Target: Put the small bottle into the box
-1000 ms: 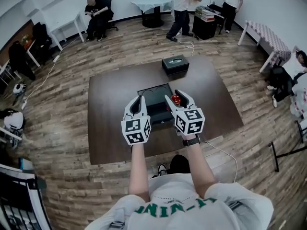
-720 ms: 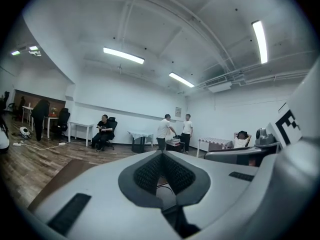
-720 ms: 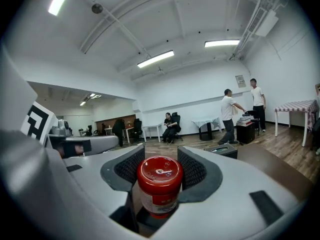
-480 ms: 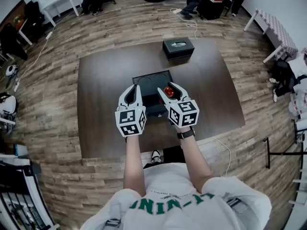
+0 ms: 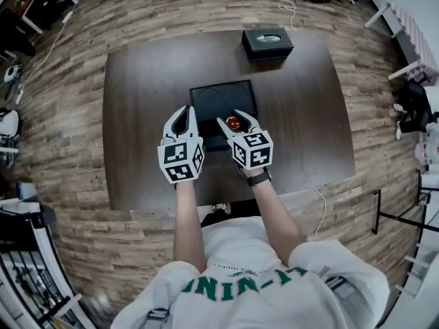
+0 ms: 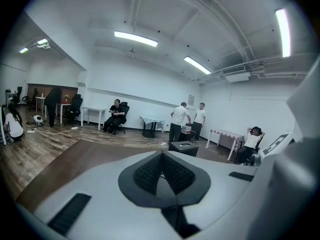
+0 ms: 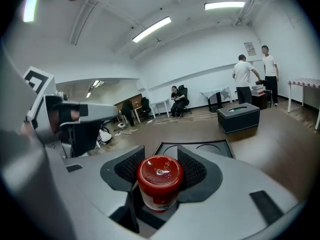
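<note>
A small bottle with a red cap (image 7: 159, 181) stands upright between the pads of my right gripper (image 7: 160, 155), which is shut on it. In the head view the bottle (image 5: 233, 123) and right gripper (image 5: 232, 118) hang over the near right part of the black box (image 5: 212, 98) in the middle of the dark table (image 5: 137, 81). The box (image 7: 210, 146) lies open just ahead, with round recesses in its floor. My left gripper (image 5: 184, 112) hovers at the box's near left corner, its jaws (image 6: 161, 154) closed tip to tip on nothing.
A black tissue box (image 5: 267, 44) sits at the table's far right, also seen as the tissue box (image 7: 238, 118) beyond the open box. Several people, desks and chairs stand around the room on the wooden floor (image 5: 68, 136). A cable (image 5: 319, 214) trails near the table's right front.
The head view has tilted further down, so the table fills more of the frame. Both grippers keep their place at the box's near edge, the bottle still in the right one.
</note>
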Available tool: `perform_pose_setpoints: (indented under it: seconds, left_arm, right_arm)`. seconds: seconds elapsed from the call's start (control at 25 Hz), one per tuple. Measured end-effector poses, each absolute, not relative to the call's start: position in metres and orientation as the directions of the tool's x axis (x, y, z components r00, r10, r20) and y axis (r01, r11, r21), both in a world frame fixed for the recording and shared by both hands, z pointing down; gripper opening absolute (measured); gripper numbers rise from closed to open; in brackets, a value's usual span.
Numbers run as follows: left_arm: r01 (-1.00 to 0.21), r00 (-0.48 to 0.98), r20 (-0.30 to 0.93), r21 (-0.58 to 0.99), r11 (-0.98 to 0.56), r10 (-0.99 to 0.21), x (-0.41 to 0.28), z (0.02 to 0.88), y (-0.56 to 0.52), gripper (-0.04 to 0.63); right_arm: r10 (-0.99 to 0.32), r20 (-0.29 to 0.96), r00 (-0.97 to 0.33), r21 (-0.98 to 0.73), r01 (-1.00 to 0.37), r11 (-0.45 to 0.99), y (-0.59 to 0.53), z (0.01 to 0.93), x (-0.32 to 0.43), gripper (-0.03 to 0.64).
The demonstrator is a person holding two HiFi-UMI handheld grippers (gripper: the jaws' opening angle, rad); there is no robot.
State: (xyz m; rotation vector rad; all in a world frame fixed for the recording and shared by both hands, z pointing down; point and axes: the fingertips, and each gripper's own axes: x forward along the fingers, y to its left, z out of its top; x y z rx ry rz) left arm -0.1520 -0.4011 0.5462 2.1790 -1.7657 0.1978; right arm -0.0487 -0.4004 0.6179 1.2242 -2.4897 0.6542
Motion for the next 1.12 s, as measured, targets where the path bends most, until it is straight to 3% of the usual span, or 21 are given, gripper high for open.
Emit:
perform_pose_setpoints:
  seconds: [0.64, 1.12]
  left_arm:
    - [-0.97, 0.215, 0.363, 0.185, -0.156, -0.907, -0.155, 0.585, -0.418, 0.008]
    - [-0.966, 0.233, 0.372, 0.193, -0.171, -0.898, -0.136, 0.59, -0.418, 0.008]
  right_arm:
    - [-0.548, 0.605, -0.577, -0.228, -0.785, 0.575, -0.393, 0.72, -0.063, 0.218]
    - [-0.467, 0.689, -0.554, -0.228, -0.778, 0.586, -0.385, 0.73, -0.041, 0.222]
